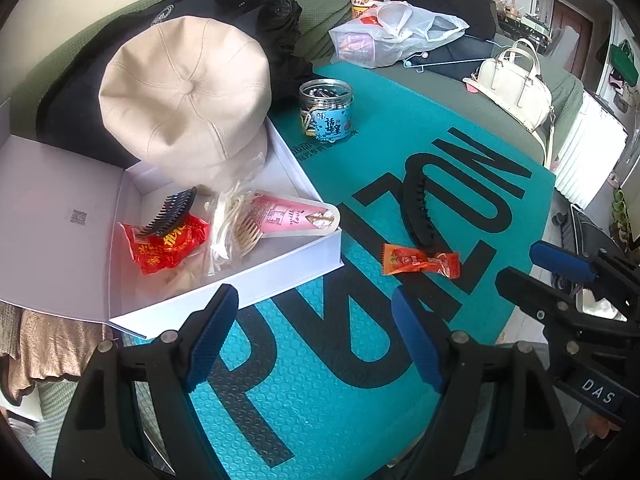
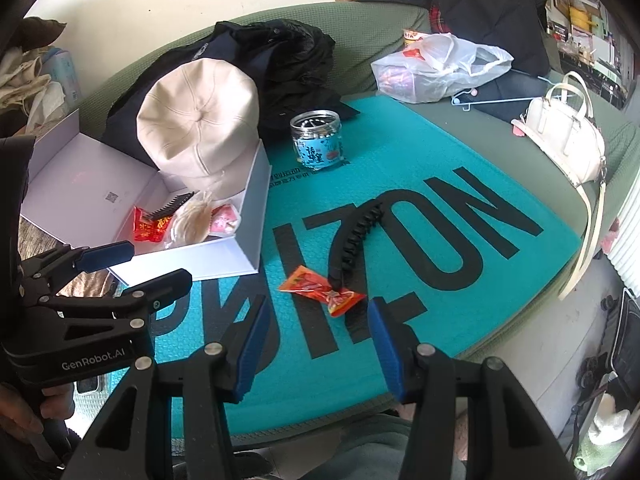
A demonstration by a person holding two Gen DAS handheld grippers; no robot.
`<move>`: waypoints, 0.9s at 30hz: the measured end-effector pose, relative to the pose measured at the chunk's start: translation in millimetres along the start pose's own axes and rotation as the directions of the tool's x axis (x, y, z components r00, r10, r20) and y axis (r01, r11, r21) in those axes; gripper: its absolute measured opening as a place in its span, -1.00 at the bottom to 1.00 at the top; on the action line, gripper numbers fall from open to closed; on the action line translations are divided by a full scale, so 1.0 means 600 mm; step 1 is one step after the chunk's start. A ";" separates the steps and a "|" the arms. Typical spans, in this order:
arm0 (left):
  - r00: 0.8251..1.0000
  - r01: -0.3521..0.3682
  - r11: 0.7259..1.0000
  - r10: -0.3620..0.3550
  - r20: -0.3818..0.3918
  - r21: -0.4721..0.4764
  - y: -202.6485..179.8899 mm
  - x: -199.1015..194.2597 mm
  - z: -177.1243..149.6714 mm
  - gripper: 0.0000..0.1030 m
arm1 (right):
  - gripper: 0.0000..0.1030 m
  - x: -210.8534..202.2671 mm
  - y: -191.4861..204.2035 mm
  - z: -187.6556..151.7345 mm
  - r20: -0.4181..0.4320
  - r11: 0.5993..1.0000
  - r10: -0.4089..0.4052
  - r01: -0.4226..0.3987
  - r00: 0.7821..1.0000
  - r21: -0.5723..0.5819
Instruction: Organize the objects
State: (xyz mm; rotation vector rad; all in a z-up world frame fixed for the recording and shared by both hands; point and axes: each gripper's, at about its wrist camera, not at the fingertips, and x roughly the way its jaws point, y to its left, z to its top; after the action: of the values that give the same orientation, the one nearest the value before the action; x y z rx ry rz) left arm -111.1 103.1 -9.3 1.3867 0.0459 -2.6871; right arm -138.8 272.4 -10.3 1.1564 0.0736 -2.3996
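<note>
Okay, I'm holding both grippers open and empty over the teal mat [image 2: 400,168]: left gripper [image 1: 312,332] hanging beside the white box [image 1: 280,280], right gripper [image 2: 316,344] hovering just short of the orange candy wrapper [image 2: 320,288], which is touching the black hair clip [image 2: 352,236] mid-mat.

Soft, even daylight fills both fisheye views, shadows faint, the teal mat [image 1: 340,360] sharp mid-frame, while edges bend strongly, corners fall black, and the bright room at the right edge looks washed out
</note>
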 end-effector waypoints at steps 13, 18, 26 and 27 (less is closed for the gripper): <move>0.999 0.044 0.998 -0.043 -0.033 0.036 -0.052 0.067 0.027 0.51 | -0.01 0.039 -0.062 0.019 -0.018 0.999 -0.025 0.026 1.000 0.041; 0.998 0.049 0.998 -0.047 -0.042 0.038 -0.060 0.089 0.032 0.51 | -0.01 0.058 -0.078 0.017 -0.036 0.998 -0.030 0.032 0.999 0.062; 0.998 0.026 0.999 -0.024 -0.054 0.038 -0.064 0.120 0.036 0.51 | -0.01 0.088 -0.081 0.026 -0.053 0.998 -0.019 0.022 0.998 0.056; 0.998 0.024 0.999 -0.022 -0.059 0.034 -0.063 0.124 0.036 0.51 | -0.01 0.092 -0.081 0.028 -0.052 0.999 -0.013 0.015 0.999 0.052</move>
State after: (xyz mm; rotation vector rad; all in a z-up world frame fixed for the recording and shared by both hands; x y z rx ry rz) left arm -175.7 132.2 -58.3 1.4842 0.0201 -2.6778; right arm -201.3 289.7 -48.3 1.2454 0.0359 -2.3971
